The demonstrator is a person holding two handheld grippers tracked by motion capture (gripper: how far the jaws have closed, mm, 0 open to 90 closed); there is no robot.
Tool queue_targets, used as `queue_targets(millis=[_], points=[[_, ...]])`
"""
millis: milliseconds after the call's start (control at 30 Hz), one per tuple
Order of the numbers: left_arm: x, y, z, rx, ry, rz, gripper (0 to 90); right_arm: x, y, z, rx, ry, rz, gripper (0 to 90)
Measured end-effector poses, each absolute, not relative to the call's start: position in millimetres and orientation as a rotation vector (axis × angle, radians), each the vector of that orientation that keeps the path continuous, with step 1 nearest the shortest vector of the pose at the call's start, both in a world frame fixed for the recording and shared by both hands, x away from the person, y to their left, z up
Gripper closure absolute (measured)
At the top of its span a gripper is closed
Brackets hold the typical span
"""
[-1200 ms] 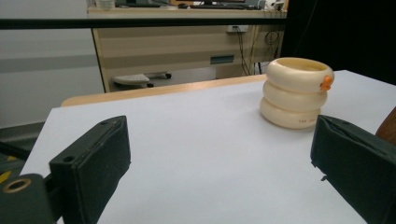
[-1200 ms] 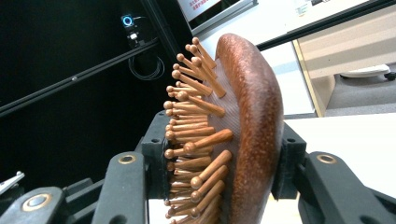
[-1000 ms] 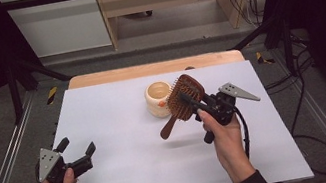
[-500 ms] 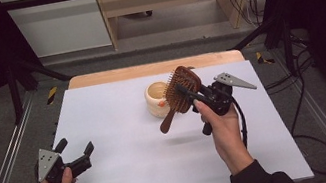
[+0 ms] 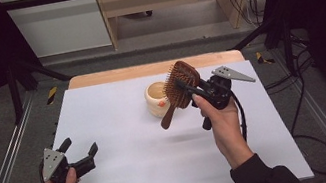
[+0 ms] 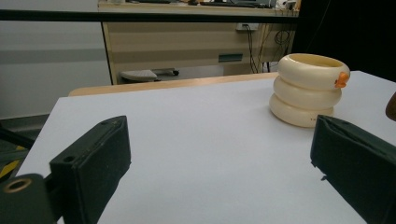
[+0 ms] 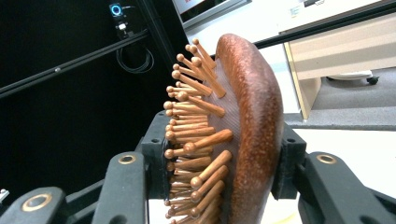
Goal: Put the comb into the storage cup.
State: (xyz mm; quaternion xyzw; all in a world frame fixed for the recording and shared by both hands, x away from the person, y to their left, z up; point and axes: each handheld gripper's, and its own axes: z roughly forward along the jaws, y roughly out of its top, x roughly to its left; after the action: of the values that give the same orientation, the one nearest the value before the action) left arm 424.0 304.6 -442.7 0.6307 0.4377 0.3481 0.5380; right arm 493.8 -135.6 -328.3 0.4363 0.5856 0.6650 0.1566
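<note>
Just right of the cup [image 5: 158,98], my right gripper [image 5: 190,88] clamps the brush [image 5: 181,84]; I'd lower it handle-first, centred, while the left gripper [image 5: 81,154] gapes idle.

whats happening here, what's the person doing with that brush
A person holds a gripper in each hand at a white table. The right gripper is clamped on the head of a wooden hairbrush, holding it in the air next to a cream cup, handle pointing down. The left gripper rests near the table's front left corner, jaws open and holding nothing.
</note>
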Motion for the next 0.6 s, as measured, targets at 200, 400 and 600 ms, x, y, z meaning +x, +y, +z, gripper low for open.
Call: queue_targets(millis=[200,400,600], points=[[424.0,305.3,-443.1,1.493,1.046,0.827,2.3,497.0,-133.0,-328.5,1.248,1.688,1.899,51.9],[423.9,304.3,-443.4,1.494,1.044,0.829,1.9,498.6,-132.0,-329.3,1.253,1.693,1.899,51.9],[424.0,304.1,-443.8,1.494,1.045,0.829,1.9,501.2,-132.4,-329.9,1.263,1.691,1.901,51.9]])
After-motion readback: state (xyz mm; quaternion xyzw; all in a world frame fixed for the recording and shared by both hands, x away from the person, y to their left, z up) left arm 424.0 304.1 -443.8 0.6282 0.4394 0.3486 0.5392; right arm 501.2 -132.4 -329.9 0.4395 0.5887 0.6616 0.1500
